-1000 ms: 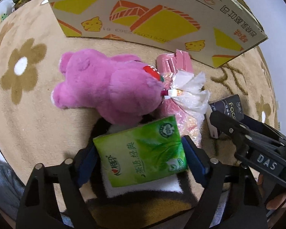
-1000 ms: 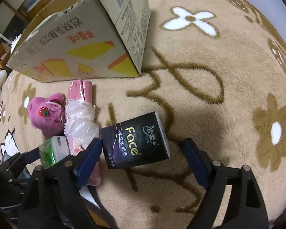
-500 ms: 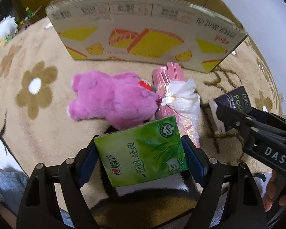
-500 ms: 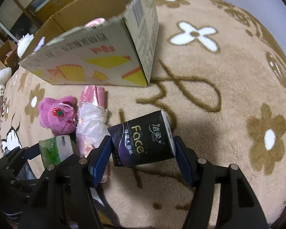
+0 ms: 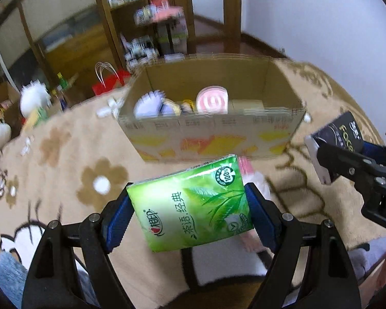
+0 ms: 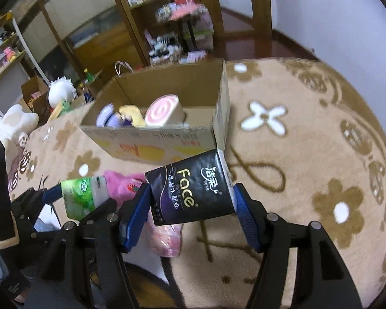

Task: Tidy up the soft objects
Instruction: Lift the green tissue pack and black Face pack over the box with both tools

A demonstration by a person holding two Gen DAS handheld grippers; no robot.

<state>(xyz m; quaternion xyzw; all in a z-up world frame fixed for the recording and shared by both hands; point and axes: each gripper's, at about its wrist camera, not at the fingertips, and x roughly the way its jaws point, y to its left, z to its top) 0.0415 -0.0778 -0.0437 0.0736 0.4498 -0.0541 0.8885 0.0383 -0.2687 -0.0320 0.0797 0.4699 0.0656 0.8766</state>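
Now the view has swung up from the flowered rug [image 5: 64,154] to the open cardboard box [image 5: 213,128], whose inside, with a pink roll cushion [image 5: 212,100] and other soft things, shows for the first time. Both packs have left the rug: the left gripper [image 5: 190,206] is clamped on the green tissue pack [image 5: 193,203], the right gripper [image 6: 193,200] on the black tissue pack [image 6: 190,188]. Both look set for the drop, while the pink plush toy [image 6: 121,185] waits on the rug.

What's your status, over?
Left tongs shut on green pack; right tongs shut on black pack. Both clear of rug. Box ahead, open, path clear.
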